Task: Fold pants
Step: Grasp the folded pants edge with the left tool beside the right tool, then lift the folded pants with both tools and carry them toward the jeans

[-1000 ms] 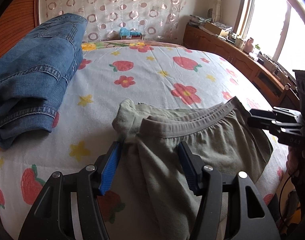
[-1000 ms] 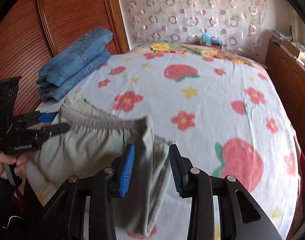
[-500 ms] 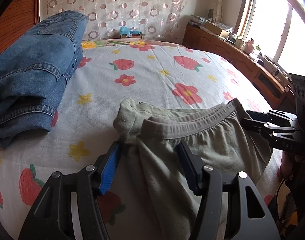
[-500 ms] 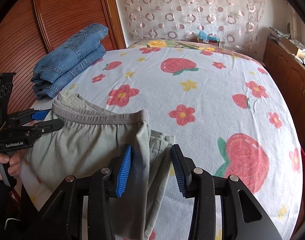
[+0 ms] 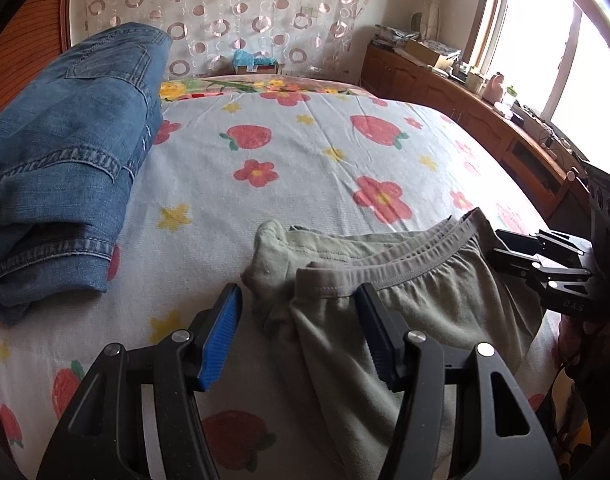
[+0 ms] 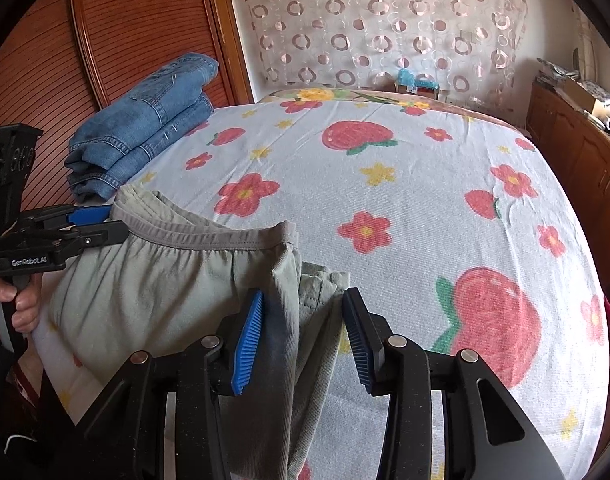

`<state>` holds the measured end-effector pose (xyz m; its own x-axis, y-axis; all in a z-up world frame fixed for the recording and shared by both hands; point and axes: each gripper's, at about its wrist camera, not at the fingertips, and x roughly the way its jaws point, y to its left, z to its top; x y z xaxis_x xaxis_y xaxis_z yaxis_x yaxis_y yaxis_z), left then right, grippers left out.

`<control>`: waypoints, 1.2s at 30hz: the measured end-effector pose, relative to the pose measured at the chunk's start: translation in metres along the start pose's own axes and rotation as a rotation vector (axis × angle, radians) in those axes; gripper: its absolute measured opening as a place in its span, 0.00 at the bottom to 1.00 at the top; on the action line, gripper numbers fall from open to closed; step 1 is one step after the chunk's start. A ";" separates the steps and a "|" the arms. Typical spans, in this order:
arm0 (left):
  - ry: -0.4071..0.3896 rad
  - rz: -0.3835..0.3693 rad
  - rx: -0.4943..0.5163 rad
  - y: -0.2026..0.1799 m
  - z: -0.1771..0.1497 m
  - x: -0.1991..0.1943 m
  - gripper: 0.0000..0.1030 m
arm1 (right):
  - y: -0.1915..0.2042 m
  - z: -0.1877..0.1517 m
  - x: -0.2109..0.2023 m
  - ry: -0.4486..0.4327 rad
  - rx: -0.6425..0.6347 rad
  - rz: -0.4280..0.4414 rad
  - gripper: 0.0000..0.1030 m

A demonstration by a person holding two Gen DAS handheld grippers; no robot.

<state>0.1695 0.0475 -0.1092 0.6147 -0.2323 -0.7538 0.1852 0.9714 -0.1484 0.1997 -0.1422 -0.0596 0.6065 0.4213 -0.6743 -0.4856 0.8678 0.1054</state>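
Observation:
Grey-green pants (image 5: 405, 312) lie folded on the near part of the bed, waistband (image 5: 417, 264) facing away from me. My left gripper (image 5: 299, 296) stands open over the pants' left end, cloth lying loose between its blue pads. In the right wrist view the same pants (image 6: 165, 280) spread to the left, and my right gripper (image 6: 303, 300) is open astride their right folded edge, the pads not pressing. The right gripper (image 5: 545, 268) shows at the waistband's right end, the left gripper (image 6: 85, 228) at its left end.
Folded blue jeans (image 5: 65, 160) (image 6: 145, 128) are stacked at the bed's left side by a wooden wardrobe (image 6: 65, 60). The strawberry-and-flower sheet (image 6: 425, 200) stretches beyond the pants. Low wooden cabinets (image 5: 485, 120) run under the window on the right. A hand (image 6: 13, 304) holds the left gripper's handle.
The lifted, blurred pants edge between my right jaws has dropped and now lies flat on the sheet. The right jaws stand slightly wider. The left gripper has hardly moved.

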 end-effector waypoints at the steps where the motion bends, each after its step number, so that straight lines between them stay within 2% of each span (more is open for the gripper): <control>1: 0.009 -0.006 -0.003 0.001 0.000 0.002 0.58 | 0.000 0.000 0.000 0.000 0.000 0.000 0.41; 11: -0.012 -0.002 0.014 -0.002 -0.002 0.005 0.61 | 0.001 0.000 0.000 0.001 -0.003 -0.002 0.42; 13: -0.013 -0.013 0.014 -0.001 -0.002 0.005 0.56 | 0.001 0.001 0.000 0.002 -0.004 -0.003 0.42; 14: -0.014 -0.035 0.014 -0.001 -0.003 0.004 0.49 | 0.001 0.001 0.000 0.002 -0.005 -0.003 0.42; 16: -0.016 -0.045 0.017 -0.002 -0.003 0.003 0.44 | 0.002 0.001 0.000 0.004 -0.008 -0.006 0.41; 18: -0.020 -0.057 0.020 -0.004 -0.004 0.001 0.32 | 0.002 0.001 0.001 0.008 -0.012 0.000 0.41; 19: -0.021 -0.067 0.018 -0.005 -0.005 0.000 0.30 | 0.002 0.002 0.001 0.009 -0.013 0.005 0.39; 23: -0.033 -0.087 0.016 -0.008 -0.005 -0.004 0.19 | 0.001 0.002 0.002 0.017 -0.017 0.030 0.20; 26: -0.044 -0.086 0.024 -0.011 -0.005 -0.007 0.16 | 0.003 0.003 0.003 0.025 -0.021 0.047 0.11; 36: -0.146 -0.074 0.064 -0.028 0.002 -0.047 0.15 | 0.019 0.007 -0.032 -0.090 -0.041 0.024 0.09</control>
<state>0.1368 0.0309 -0.0680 0.7016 -0.3120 -0.6406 0.2796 0.9475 -0.1552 0.1754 -0.1372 -0.0314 0.6476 0.4650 -0.6037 -0.5248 0.8466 0.0891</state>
